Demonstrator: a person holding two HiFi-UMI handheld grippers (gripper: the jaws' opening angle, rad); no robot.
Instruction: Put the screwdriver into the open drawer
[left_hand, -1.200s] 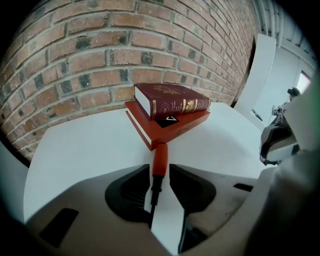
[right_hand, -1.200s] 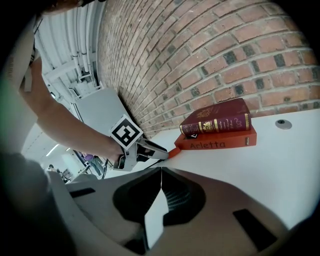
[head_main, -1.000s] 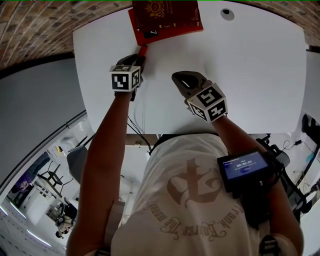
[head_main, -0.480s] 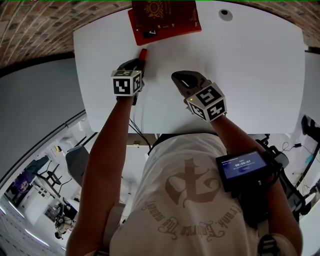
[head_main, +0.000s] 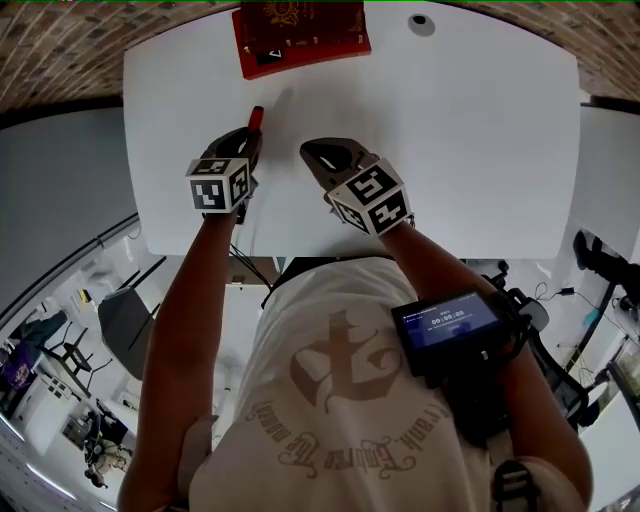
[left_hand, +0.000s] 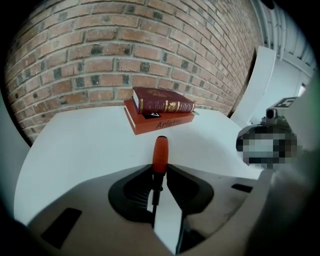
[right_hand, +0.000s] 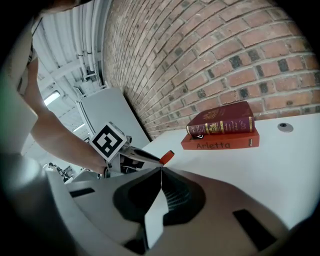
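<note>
The screwdriver (left_hand: 160, 150) has an orange handle and a thin dark shaft. My left gripper (left_hand: 159, 172) is shut on it where shaft meets handle, and the handle sticks out ahead of the jaws. Those jaws have just been closing, with the screwdriver between them. In the head view the handle (head_main: 255, 117) pokes out past the left gripper (head_main: 245, 140), a little short of the books. My right gripper (head_main: 315, 155) hovers just to its right over the table, jaws shut (right_hand: 161, 172) with nothing in them. No drawer is in view.
Two stacked red books (head_main: 300, 35) lie at the far edge of the white table (head_main: 450, 130), before a brick wall. A small round grommet (head_main: 421, 20) sits in the tabletop right of the books. The table's near edge runs just behind both hands.
The left gripper has closed on the screwdriver beside the books and drawn it back from them, towards the person. The right gripper has held its place.
</note>
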